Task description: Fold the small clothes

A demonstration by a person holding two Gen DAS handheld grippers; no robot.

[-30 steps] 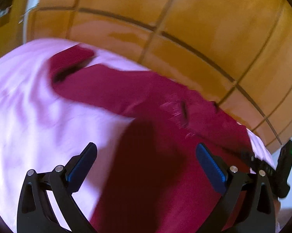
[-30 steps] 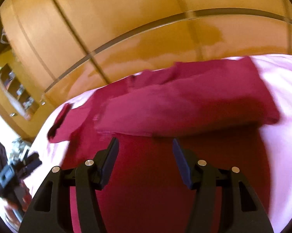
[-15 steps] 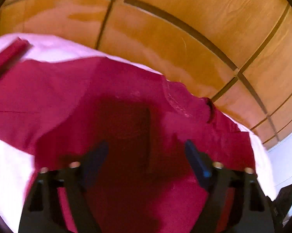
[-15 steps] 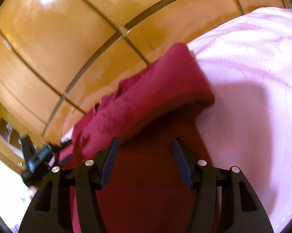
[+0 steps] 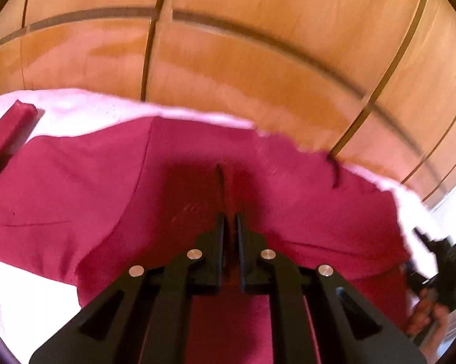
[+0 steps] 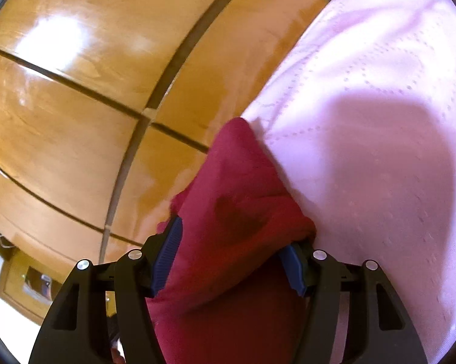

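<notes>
A dark red garment [image 5: 197, 182] lies spread on a pink bedsheet [image 5: 76, 109]. In the left wrist view my left gripper [image 5: 230, 221] is shut, pinching a fold of the red cloth near its middle. In the right wrist view a bunched part of the same garment [image 6: 237, 200] lies between the fingers of my right gripper [image 6: 234, 254], which is open with blue pads [image 6: 167, 251] on both sides of the cloth. The right gripper also shows at the right edge of the left wrist view [image 5: 440, 261].
A wooden panelled wall [image 5: 228, 45] stands right behind the bed. The pink sheet [image 6: 379, 121] stretches to the right of the garment. A folded red sleeve or strip [image 5: 9, 127] lies at the far left.
My left gripper has closed onto the red cloth; it was wide open before. My right gripper has moved in so that the bunched cloth now lies between its open fingers.
</notes>
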